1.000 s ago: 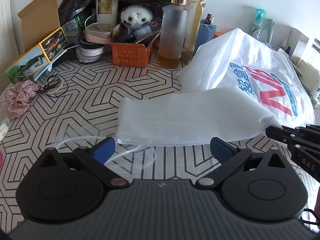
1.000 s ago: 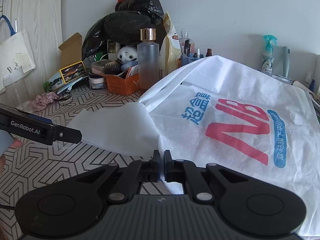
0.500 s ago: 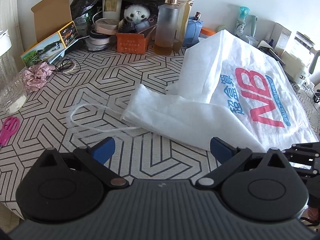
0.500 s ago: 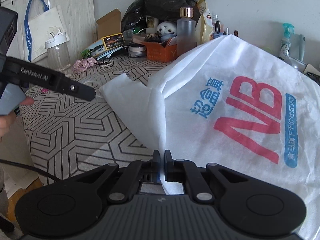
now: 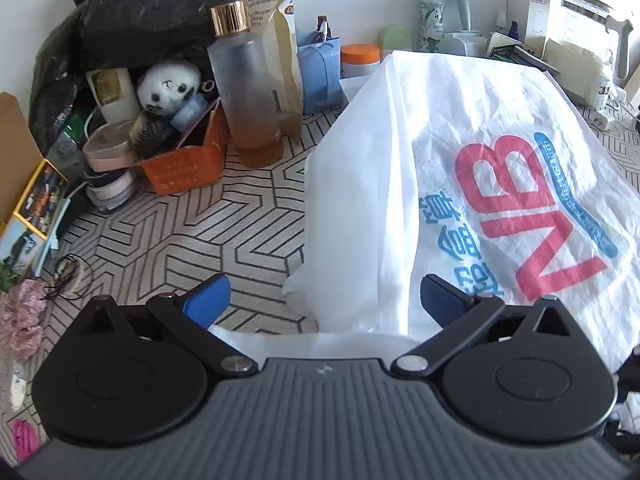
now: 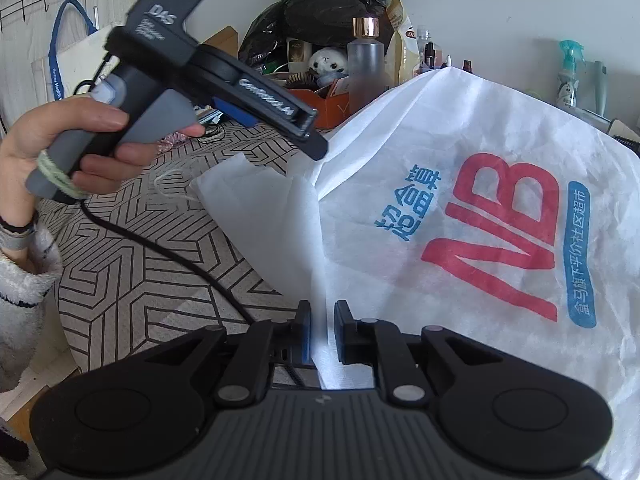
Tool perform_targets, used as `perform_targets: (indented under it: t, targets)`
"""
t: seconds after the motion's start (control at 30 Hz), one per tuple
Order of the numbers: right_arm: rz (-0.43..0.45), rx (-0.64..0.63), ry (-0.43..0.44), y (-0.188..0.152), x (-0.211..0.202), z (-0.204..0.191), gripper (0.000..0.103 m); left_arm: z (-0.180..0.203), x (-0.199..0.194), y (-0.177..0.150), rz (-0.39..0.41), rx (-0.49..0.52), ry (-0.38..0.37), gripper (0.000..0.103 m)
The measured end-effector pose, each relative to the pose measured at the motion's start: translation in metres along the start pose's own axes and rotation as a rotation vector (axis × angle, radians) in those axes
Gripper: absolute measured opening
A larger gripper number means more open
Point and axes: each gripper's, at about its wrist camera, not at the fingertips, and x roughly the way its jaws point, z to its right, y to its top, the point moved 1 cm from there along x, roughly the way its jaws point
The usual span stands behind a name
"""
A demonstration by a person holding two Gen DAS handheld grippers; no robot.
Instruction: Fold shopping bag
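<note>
So my right gripper [image 6: 320, 330] is closest to me, jaws just starting to part, with a fold of the white shopping bag [image 6: 460, 208] running between the pads; there's a sliver of gap on each side now, so I wouldn't call it a grip. My left gripper [image 5: 324, 296] is spread wide with nothing pinched, one blue pad over the patterned tabletop [image 5: 192, 236] and the other over the bag's printed side. In the right wrist view you can see my left hand [image 6: 76, 148] wrapped round the handle, with the gripper raised above the bag's left edge.

The bag itself sprawls over the right half of the tabletop, red "NB" and blue lettering facing up, and a plain white flap sticks out to the left, lying flat on the pattern. A thin white loop, probably a handle, lies just past that flap.

Further back, along the far edge by the wall: an orange box [image 5: 188, 160] with a white plush toy [image 5: 168, 84] in it, a frosted bottle [image 5: 248, 92] with a gold cap right beside it, black rubbish bags [image 5: 136, 24] piled behind, and a teal spray bottle [image 5: 430, 4] toward the far right corner.
</note>
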Motion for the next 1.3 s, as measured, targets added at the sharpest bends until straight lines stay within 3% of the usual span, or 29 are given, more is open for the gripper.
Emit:
perform_targets:
  t: [0.07,0.13,0.23,0.4,0.57,0.63,0.77,0.9,1.1,1.3]
  targets:
    - [0.0,0.005,0.003,0.0,0.002,0.002,0.013,0.008,0.015,0.006,-0.03,0.053,0.026,0.103]
    - [-0.001,0.006,0.007,0.0,0.003,0.004,0.013,0.012,0.028,0.009,-0.06,0.113,-0.007,0.103]
    - [-0.001,-0.005,0.013,0.0,0.004,0.004,0.013,0.005,0.04,0.013,-0.062,0.1,0.019,0.099]
    - [0.001,0.0,0.027,-0.002,0.005,0.008,0.013,-0.029,0.042,0.03,-0.033,-0.055,-0.025,0.078]
    - [0.008,0.01,0.018,-0.002,0.001,0.012,0.015,-0.067,0.041,0.039,-0.013,-0.214,0.005,0.077]
    - [0.005,0.005,0.011,-0.002,0.0,0.012,0.016,-0.078,0.034,0.037,-0.006,-0.267,-0.023,0.077]
    - [-0.002,-0.013,0.004,-0.002,0.001,0.009,0.022,-0.083,0.005,0.02,0.008,-0.299,-0.105,0.085]
    - [-0.001,-0.028,-0.006,0.001,0.004,0.004,0.035,-0.07,-0.026,-0.009,-0.003,-0.264,-0.173,0.09]
    - [-0.008,-0.097,0.001,0.002,0.011,-0.015,0.056,-0.062,-0.062,-0.059,-0.001,-0.245,-0.166,0.093]
    - [-0.017,-0.096,0.017,0.006,0.021,-0.023,0.058,-0.079,-0.073,-0.098,-0.018,-0.351,-0.167,0.094]
